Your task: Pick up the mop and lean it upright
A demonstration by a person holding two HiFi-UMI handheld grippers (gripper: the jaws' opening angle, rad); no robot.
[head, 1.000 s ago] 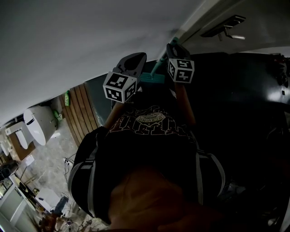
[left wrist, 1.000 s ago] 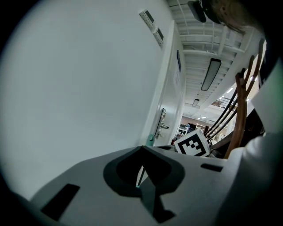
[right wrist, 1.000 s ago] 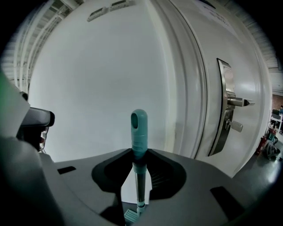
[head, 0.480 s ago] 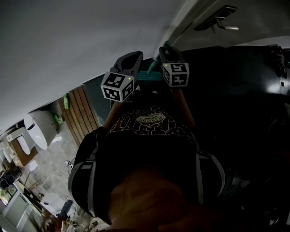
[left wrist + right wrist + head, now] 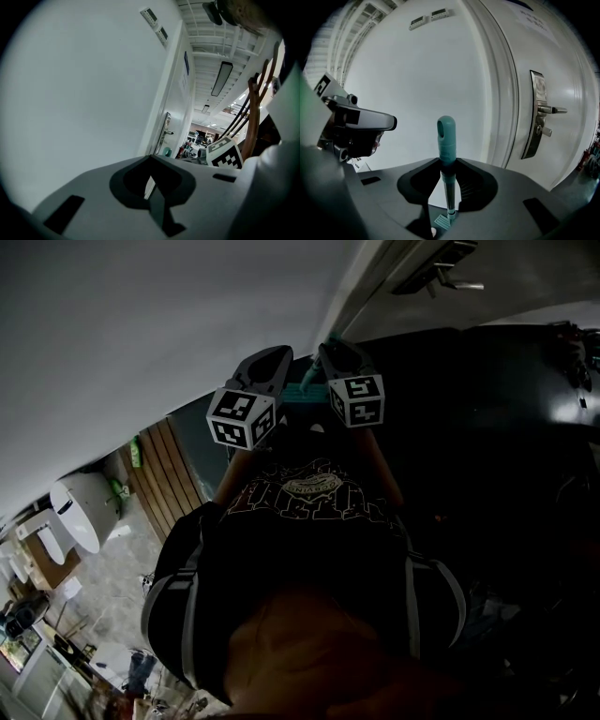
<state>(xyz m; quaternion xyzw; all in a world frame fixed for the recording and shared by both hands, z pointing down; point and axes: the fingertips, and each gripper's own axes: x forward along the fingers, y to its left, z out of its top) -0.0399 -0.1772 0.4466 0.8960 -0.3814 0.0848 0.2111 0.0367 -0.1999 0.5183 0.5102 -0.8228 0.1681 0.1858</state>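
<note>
Right gripper (image 5: 334,349) has shifted leftward, jaws clamped on one mop (image 5: 446,137).

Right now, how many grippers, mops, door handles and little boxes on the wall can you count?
Grippers: 2, the left gripper and the right gripper
Mops: 1, the teal mop, held in the right gripper
Door handles: 1, the door handle
Wall boxes: 2, the wall boxes up high
Total: 6

Mop (image 5: 446,154) stands upright between the right gripper (image 5: 446,190) jaws, wall (image 5: 417,79) behind it. Left gripper (image 5: 277,360) lies to its left, apart; door handle (image 5: 543,112) sits off to the right
</note>
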